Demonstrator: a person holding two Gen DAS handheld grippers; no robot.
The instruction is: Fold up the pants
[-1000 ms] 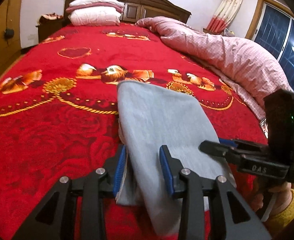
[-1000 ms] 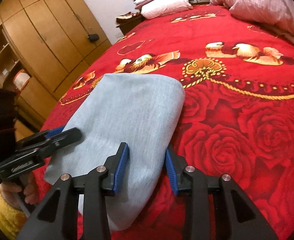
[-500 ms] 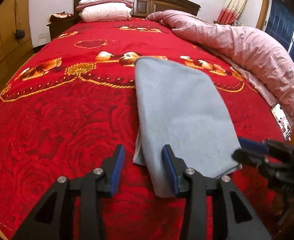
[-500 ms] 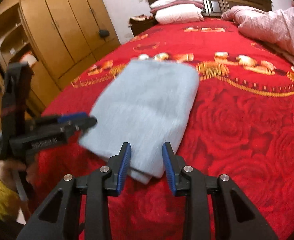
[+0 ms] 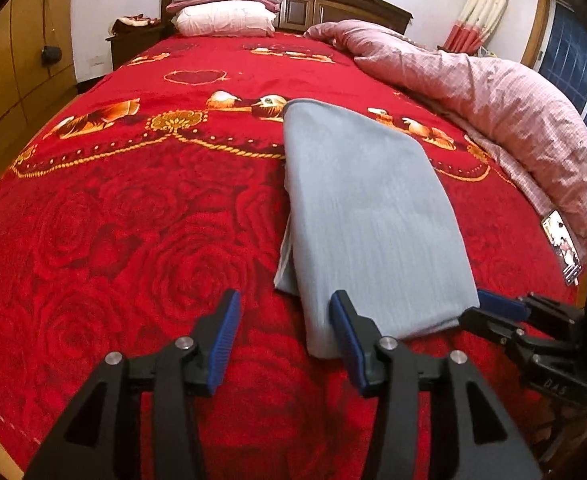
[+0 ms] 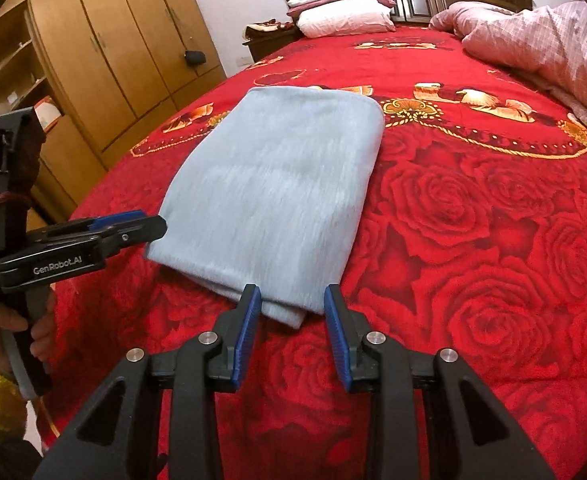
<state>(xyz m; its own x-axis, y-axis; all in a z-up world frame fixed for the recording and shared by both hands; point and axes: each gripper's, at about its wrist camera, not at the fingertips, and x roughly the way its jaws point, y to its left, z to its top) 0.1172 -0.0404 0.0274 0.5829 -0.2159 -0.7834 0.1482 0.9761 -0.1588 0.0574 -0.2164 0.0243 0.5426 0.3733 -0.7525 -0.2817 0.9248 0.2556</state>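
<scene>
Hovering with fingers apart and gripping nothing, the left gripper (image 5: 283,336) and right gripper (image 6: 291,330) sit just short of the near edge of the folded pants (image 6: 277,196), which lie flat on the red bedspread (image 6: 473,220). A careless nudge could catch that loose edge and undo the fold.

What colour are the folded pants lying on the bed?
Light grey-blue, plain; the folded pants show best in the right wrist view.
</scene>
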